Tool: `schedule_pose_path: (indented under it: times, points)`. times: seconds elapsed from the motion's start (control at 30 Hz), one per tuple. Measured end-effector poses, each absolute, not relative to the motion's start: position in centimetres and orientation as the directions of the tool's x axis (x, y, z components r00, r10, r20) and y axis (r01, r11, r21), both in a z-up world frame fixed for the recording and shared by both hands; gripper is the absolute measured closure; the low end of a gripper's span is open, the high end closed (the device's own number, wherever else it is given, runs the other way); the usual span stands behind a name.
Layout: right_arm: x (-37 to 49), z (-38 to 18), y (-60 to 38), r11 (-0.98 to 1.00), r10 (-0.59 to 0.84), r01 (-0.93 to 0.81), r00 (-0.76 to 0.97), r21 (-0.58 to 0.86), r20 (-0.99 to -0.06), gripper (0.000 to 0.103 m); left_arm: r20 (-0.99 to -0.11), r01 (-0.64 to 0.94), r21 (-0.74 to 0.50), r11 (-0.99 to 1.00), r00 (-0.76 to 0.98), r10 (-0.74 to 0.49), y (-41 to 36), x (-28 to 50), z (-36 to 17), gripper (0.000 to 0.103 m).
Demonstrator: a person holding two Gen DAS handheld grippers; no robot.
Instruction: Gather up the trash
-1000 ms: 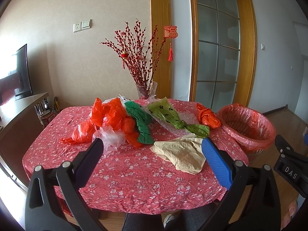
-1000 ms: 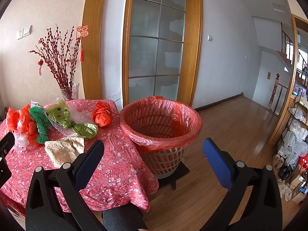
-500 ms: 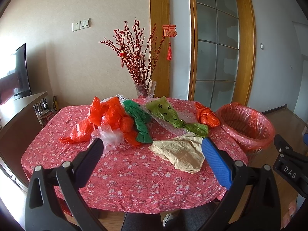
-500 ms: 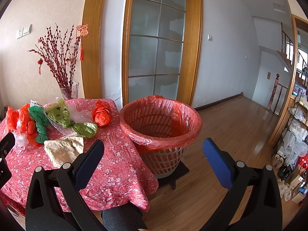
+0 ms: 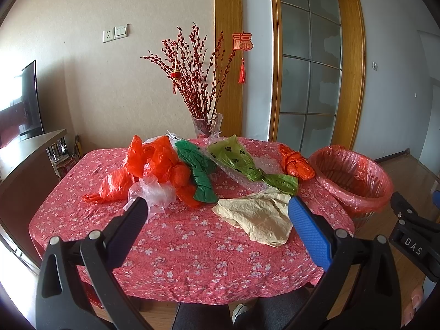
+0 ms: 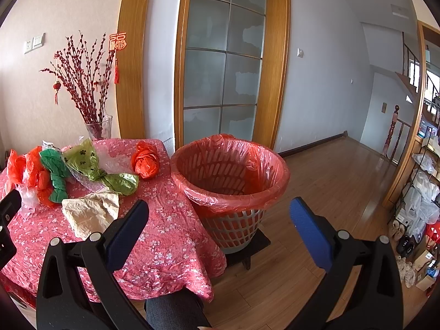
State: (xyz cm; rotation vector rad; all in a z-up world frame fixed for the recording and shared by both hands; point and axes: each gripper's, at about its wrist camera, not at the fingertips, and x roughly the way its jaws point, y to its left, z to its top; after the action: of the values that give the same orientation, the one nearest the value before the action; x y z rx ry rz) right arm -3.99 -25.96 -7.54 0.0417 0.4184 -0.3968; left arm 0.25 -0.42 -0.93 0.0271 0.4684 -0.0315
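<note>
My left gripper (image 5: 217, 214) and right gripper (image 6: 220, 214) both gaped, empty. The crumpled beige plastic bag (image 5: 258, 217) lay just ahead of my left fingers; I judged pinching its raised fold best.

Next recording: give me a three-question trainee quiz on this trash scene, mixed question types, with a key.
1. True or false: the left tool is shut on the beige bag.
2. The lined basket stands: A) on the table B) on the floor beside the table C) under the table.
3. Fill in: the bag with paw prints is ____ in colour.

Key: 1 false, both tools are open and empty, the right tool too; 2 B; 3 green.
</note>
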Motion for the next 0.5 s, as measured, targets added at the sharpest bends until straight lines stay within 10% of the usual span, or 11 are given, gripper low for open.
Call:
schedule_pose_path:
  times: [0.5]
  points:
    - [-1.4,-8.3,-25.1,0.947,-0.298,0.319,0.843,-0.03,-0.448,0.002,-0.508,-0.05,0.032,0.998,0.859,0.059,2.6,2.1,-3.0,0.004]
